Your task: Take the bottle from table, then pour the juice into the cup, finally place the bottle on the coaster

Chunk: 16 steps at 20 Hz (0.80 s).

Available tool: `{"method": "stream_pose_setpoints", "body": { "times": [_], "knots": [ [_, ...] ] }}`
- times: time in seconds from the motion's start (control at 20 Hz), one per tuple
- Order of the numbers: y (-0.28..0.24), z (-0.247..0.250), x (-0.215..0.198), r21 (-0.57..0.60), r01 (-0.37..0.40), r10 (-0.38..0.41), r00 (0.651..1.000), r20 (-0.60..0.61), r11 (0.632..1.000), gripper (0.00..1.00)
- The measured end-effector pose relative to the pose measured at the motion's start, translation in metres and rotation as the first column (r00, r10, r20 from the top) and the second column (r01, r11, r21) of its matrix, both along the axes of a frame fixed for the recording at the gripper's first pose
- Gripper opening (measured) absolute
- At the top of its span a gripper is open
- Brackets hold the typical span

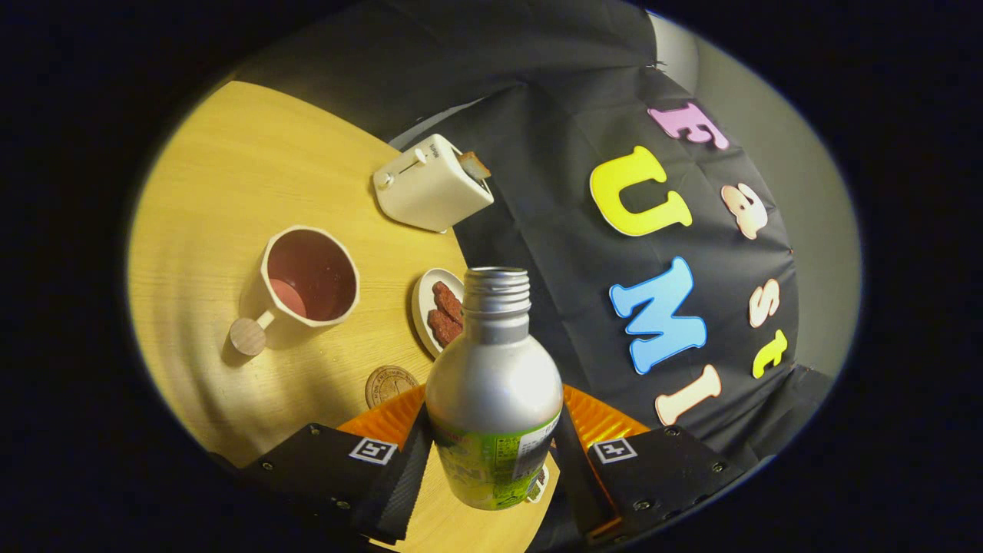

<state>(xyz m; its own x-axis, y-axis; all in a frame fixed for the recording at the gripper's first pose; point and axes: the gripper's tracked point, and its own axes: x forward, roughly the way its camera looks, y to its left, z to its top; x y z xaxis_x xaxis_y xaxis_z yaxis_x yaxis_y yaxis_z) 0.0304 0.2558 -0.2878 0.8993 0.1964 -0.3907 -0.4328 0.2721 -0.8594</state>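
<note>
silver green-labelled bottle (494,384), cream cup (309,278), perhaps maroon inside

No print is legible: the bottle (494,384) label's small text, the toaster (431,183) mark beyond it, and the coaster (389,383) embossing stay blurred.

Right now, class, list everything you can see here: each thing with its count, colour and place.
bottle: one, silver with green label, cap off, between the fingers.
cup: one, cream outside, reddish inside, beyond the fingers, left of the plate.
coaster: one, brown, round, just ahead of the fingers.
plate: one, white, with reddish-brown pieces, behind the bottle.
toaster: one, cream, beyond the plate, toast in its slot.
table: one, light wood.
gripper: one, shut on the bottle.
</note>
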Motion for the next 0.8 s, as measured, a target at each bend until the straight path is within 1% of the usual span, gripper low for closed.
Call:
{"method": "stream_pose_setpoints", "body": {
  "times": [0.45,0.8],
  "knots": [
    [0.011,-0.011,0.01,-0.149,-0.073,0.073,0.997,-0.001,0.986,0.78],
    [0.022,-0.009,0.017,-0.26,-0.155,0.165,0.986,0.018,0.953,0.78]
  ]
}}
